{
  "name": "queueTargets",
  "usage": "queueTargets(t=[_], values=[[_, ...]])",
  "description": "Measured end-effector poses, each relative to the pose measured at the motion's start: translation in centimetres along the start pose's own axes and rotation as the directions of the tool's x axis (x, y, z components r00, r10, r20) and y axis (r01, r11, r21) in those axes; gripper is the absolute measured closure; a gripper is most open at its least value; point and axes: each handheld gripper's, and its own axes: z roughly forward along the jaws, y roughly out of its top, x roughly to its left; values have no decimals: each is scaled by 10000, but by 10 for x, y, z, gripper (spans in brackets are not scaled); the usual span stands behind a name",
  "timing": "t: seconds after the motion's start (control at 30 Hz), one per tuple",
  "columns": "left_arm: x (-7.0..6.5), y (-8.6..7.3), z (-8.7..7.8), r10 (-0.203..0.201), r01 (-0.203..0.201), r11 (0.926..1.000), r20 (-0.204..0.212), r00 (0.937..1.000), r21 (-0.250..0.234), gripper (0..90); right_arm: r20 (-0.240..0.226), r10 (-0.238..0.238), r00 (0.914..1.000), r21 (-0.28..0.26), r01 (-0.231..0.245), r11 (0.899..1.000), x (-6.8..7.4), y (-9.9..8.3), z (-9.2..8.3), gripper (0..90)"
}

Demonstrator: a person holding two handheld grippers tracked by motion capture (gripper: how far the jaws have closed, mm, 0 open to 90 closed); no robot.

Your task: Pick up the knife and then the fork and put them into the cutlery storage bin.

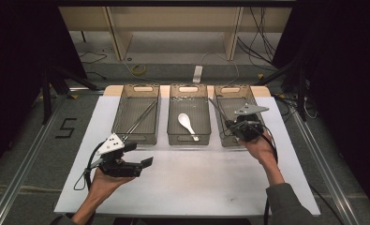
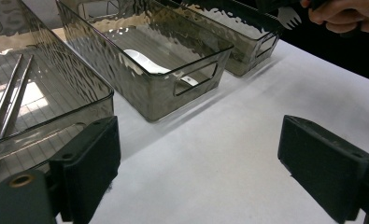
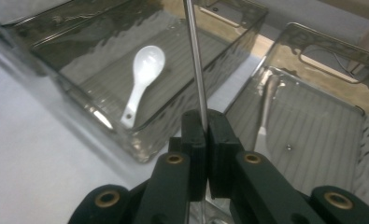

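Observation:
Three smoky clear bins stand in a row at the back of the white mat. The left bin (image 1: 136, 138) holds metal chopsticks (image 1: 140, 118) (image 2: 9, 100). A white spoon (image 1: 187, 124) (image 3: 142, 79) lies in the middle bin (image 1: 188, 139). My right gripper (image 1: 232, 124) (image 3: 205, 116) hovers over the near end of the right bin (image 1: 229, 89), shut on the thin handle of a metal fork (image 1: 218, 108) (image 3: 195, 56). The fork's tines (image 2: 289, 17) show in the left gripper view. My left gripper (image 1: 143, 154) (image 2: 201, 163) is held above the mat in front of the left bin, open with nothing between its jaws.
The white mat (image 1: 196, 178) lies bare between the bins and the near table edge. Black curtains flank both sides. Cables, a power strip (image 1: 197, 74) and wooden shelf legs are on the floor behind the table.

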Motion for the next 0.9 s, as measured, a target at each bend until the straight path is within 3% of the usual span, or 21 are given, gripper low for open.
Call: queueTargets(t=[0.53, 0.63, 0.9], values=[[0, 0, 0, 9, -8, 10000, 29, 10000, -89, 125, 697, 1289, 9892, 398, -1319, 9905, -41, 16, 27, 877], [0, 1, -1, -26, 26, 9999, 42, 10000, -101, 125, 570, 1643, 9848, 365, -1665, 9854, -45, 17, 32, 877], [0, 1, -1, -12, 12, 9999, 39, 10000, -101, 125, 807, 1913, 9782, 673, -1969, 9781, -50, 18, 44, 877]])
